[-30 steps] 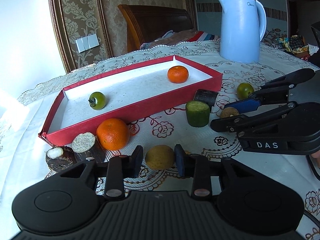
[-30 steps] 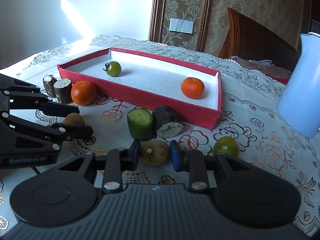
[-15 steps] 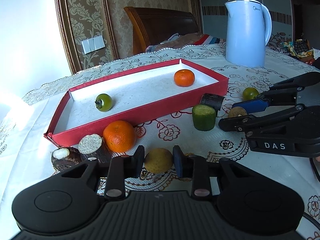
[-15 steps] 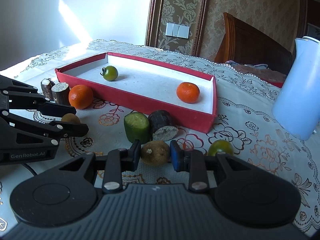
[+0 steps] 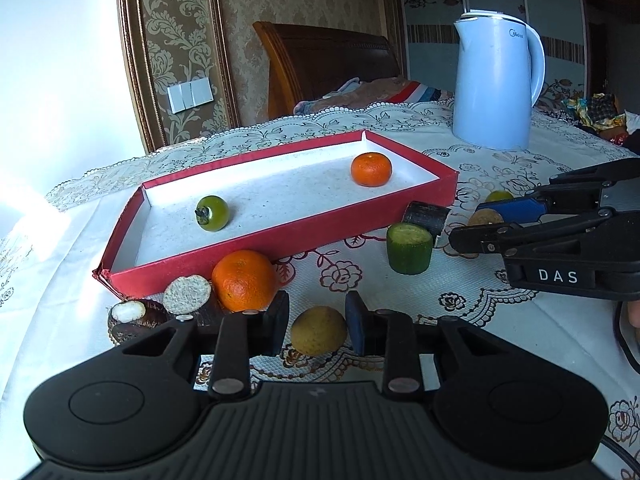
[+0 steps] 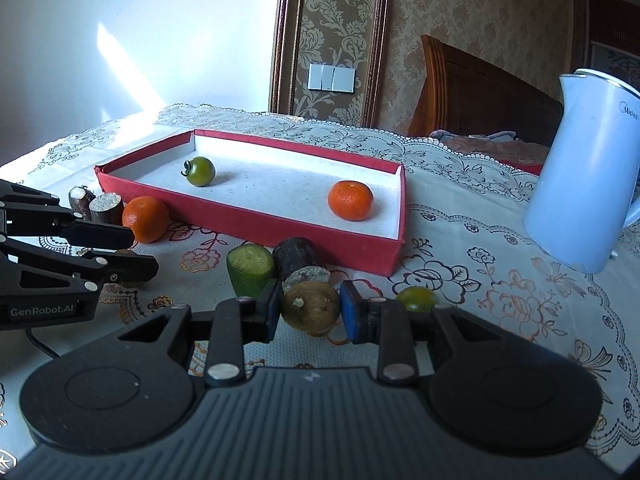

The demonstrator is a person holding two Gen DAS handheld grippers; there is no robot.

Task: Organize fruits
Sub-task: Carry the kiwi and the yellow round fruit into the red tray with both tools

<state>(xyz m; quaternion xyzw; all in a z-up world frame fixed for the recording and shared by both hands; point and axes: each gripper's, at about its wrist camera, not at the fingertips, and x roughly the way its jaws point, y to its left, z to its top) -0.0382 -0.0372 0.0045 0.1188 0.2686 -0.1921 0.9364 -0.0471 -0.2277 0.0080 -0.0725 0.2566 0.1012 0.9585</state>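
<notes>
Fruits are partly sorted: beyond both tools, a green tomato [image 5: 213, 213] and a small orange [image 5: 371, 169] already lie in the red tray [image 5: 280, 242]. Left tool [image 5: 318, 326] pinches one brown fruit [image 5: 319, 331], and right tool [image 6: 310, 312] pinches another brown fruit [image 6: 311, 307], both low over the counter [image 5: 460, 312]. Grasping seems done; I judge the next move is to lift each fruit over the tray's near wall.

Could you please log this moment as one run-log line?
left gripper: shut on yellow-brown fruit | right gripper: shut on brown fruit | red tray: orange, green tomato
</notes>
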